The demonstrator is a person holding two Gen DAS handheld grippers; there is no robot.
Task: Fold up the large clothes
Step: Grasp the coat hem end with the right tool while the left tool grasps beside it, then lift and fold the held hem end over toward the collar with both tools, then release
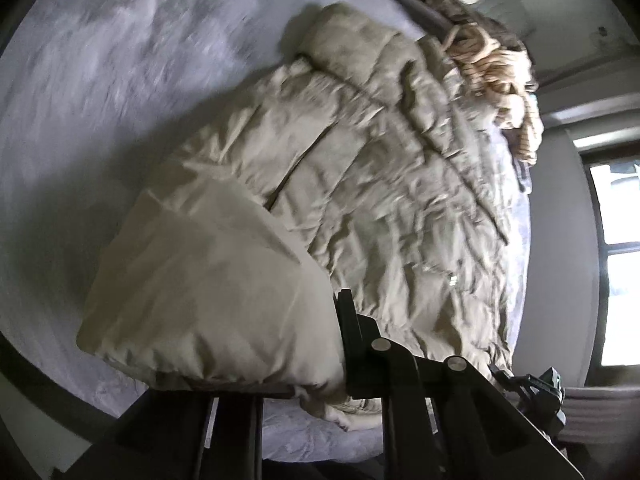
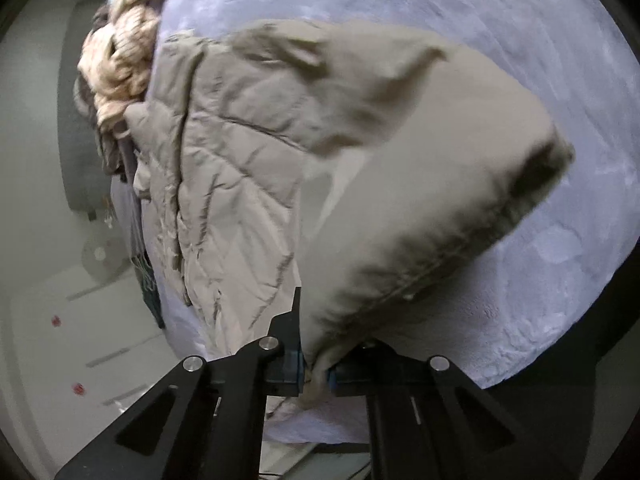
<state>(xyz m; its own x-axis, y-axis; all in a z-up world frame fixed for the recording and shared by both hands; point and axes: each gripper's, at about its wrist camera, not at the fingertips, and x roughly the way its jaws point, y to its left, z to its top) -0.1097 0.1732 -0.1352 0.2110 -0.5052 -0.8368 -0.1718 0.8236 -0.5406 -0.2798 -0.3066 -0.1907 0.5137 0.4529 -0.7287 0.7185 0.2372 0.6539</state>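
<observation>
A large beige quilted jacket [image 1: 360,168] lies spread on a pale lavender bed cover [image 1: 120,80]. My left gripper [image 1: 320,372] is shut on the jacket's near hem, and a smooth fold of that hem is lifted and drapes over the left finger, hiding it. In the right wrist view the same jacket [image 2: 240,152] stretches away, and my right gripper [image 2: 316,372] is shut on a bunched corner of its hem, with a raised flap [image 2: 420,184] billowing up from the pinch. The blue pads press the cloth from both sides.
A heap of other clothes, cream knit with stripes [image 1: 500,76], lies at the bed's far end beside the jacket's collar [image 2: 120,68]. A window [image 1: 616,240] is at the right. White floor and furniture [image 2: 60,300] lie beyond the bed's left edge.
</observation>
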